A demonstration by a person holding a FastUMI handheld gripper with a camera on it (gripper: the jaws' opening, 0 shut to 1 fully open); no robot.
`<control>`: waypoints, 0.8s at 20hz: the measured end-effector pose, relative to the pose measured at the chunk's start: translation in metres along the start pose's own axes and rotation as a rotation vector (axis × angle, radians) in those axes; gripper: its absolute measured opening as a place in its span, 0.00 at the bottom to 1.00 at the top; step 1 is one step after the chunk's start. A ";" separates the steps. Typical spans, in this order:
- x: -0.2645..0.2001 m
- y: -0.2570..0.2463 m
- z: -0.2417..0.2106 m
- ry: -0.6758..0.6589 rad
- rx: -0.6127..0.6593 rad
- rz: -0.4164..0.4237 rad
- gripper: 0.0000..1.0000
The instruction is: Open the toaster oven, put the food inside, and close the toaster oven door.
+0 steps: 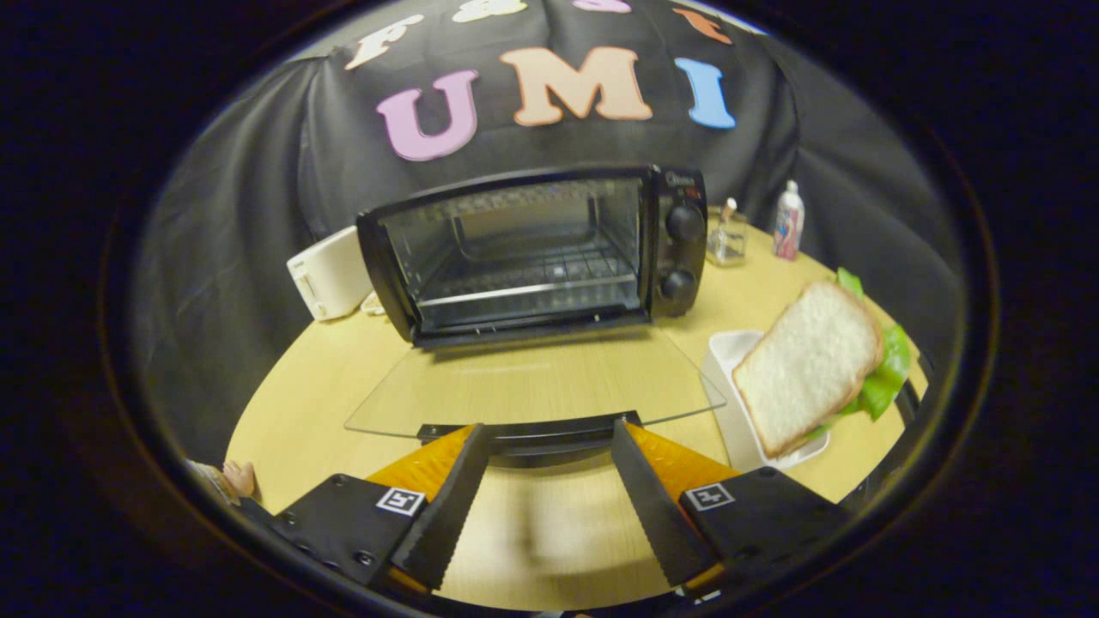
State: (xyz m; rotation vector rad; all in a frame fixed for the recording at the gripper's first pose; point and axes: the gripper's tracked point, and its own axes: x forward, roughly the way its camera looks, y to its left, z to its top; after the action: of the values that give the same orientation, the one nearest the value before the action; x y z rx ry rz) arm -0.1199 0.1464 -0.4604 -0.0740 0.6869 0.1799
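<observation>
Wooden round table [549,532] against black cloth booth wall, toaster oven [537,253] at the far side with glass door [537,378] dropped flat toward the gripper [551,433], wire rack [528,279] visible inside. Gripper fingers spread wide, gripping nothing, tips just at the door's handle [532,427]. Sandwich [816,365] with lettuce sits on white tray [730,378] right of the door; white toaster [330,275] left of oven, small glass jar [726,240] and bottle [788,221] beyond on the right.
</observation>
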 end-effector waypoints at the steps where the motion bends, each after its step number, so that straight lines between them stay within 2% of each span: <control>1: 0.003 0.000 -0.005 0.030 0.027 -0.004 0.93; 5: 0.003 -0.003 -0.009 0.036 0.017 -0.005 0.92; 7: 0.004 0.010 -0.017 0.070 0.062 0.054 0.93; 11: -0.004 0.010 -0.001 0.069 0.042 0.061 0.94; 14: -0.029 0.020 0.009 0.115 0.027 0.140 0.94; 16: -0.048 0.010 0.018 0.153 -0.035 0.174 0.94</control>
State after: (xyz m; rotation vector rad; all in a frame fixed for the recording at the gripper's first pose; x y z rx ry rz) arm -0.1473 0.1520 -0.4158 -0.0623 0.8434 0.3560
